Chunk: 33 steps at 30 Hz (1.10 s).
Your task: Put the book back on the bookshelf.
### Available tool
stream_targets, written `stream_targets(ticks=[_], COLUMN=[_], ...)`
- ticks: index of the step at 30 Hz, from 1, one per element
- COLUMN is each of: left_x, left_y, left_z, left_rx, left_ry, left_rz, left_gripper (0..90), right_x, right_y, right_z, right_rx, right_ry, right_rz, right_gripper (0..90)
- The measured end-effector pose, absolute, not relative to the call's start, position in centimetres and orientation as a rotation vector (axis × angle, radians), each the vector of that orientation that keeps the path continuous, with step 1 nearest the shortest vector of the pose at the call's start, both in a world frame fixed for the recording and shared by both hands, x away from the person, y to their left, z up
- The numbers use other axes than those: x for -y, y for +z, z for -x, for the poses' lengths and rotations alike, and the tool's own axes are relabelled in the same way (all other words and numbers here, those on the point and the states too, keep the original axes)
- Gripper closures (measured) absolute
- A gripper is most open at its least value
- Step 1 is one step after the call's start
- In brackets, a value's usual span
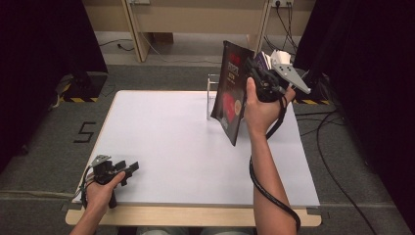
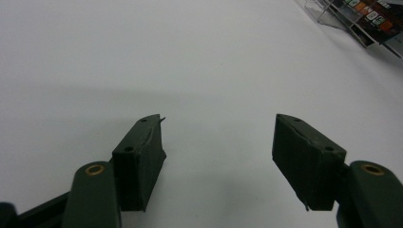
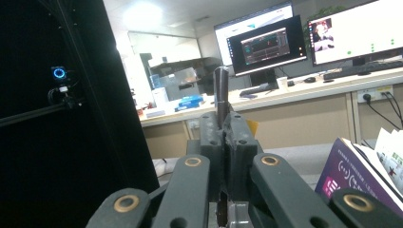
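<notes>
1. Right fingers [image 3: 223,137] pinch the thin edge of a dark magazine [image 1: 231,93], raised above the tabletop [image 1: 161,142] beside a clear stand [image 1: 213,90].
2. Left fingers [image 2: 218,147] are spread, resting low on the near left tabletop, well apart from the magazine.

The right claw [image 3: 222,137] grips a thin dark booklet [image 3: 220,90] edge-on, monitors [image 3: 266,45] behind.

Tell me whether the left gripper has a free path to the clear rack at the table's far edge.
Probably yes. The left gripper is open and holds nothing, and bare table lies between it and the clear rack. The magazine hangs in the right gripper just beside the rack.
</notes>
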State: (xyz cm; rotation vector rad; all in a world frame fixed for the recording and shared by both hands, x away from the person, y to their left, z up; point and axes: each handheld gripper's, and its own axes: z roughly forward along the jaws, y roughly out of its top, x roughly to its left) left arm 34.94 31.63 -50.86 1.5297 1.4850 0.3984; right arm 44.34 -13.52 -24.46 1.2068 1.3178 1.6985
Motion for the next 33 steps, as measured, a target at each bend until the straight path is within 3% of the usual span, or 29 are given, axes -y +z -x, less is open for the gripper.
stream_targets(ticks=[33], left_x=[-31.7], left_y=[-50.8], left_z=[-35.0], left_rx=[-1.485], left_ry=[0.389], left_rz=[-1.519], left_gripper=[33.6], right_x=[11.6], right_y=[-25.7], right_z=[-50.8], right_rx=[-1.293], right_ry=[1.62], right_rz=[-1.278], right_gripper=[87.9])
